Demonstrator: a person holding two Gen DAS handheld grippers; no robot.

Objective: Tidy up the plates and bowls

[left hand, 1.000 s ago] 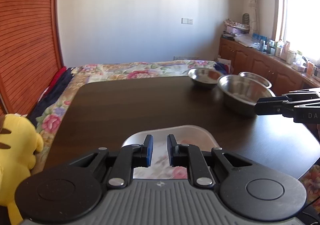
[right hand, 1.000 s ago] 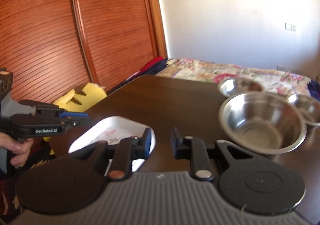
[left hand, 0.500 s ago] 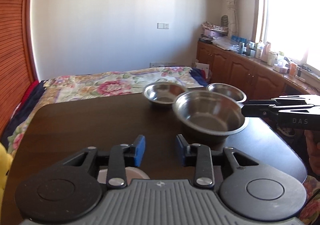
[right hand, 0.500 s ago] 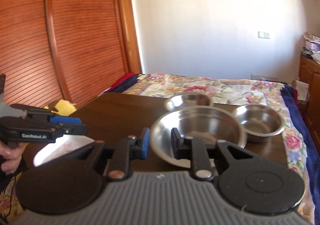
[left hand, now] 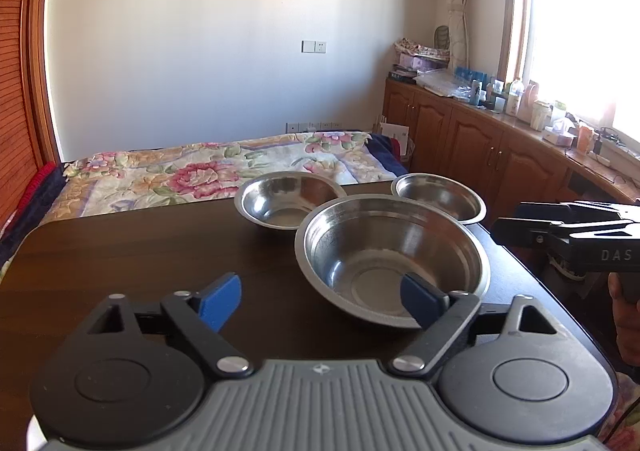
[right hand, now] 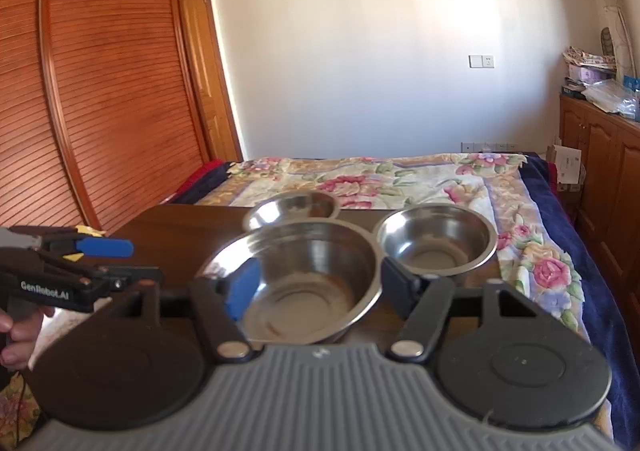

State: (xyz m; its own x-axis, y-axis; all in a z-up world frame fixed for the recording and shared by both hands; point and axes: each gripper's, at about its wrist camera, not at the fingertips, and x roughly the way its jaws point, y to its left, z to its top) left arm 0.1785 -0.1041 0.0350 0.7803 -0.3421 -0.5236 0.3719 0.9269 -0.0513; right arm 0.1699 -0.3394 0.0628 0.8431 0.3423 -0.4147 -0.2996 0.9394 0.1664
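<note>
Three steel bowls stand on the dark table [left hand: 120, 251]. The large bowl [left hand: 392, 259] [right hand: 304, 279] is nearest; a medium bowl [left hand: 288, 199] [right hand: 292, 209] is behind it on the left and a smaller bowl [left hand: 438, 197] [right hand: 436, 239] behind it on the right. My left gripper [left hand: 320, 301] is open and empty, its right finger over the large bowl's near rim. My right gripper [right hand: 320, 283] is open and empty, its fingers on either side of the large bowl's near part. Each gripper also shows in the other's view: the right one [left hand: 568, 235], the left one [right hand: 76, 271].
A bed with a floral cover [left hand: 208, 171] lies beyond the table's far edge. Wooden cabinets [left hand: 480, 147] with clutter run along the right wall under a window. A slatted wooden wardrobe [right hand: 100, 91] stands at the left. A pale plate edge [right hand: 60, 315] shows behind the left gripper.
Both grippers have opened wide. Both views have swung from the white plate at the table's left toward the steel bowls and moved closer to the large bowl.
</note>
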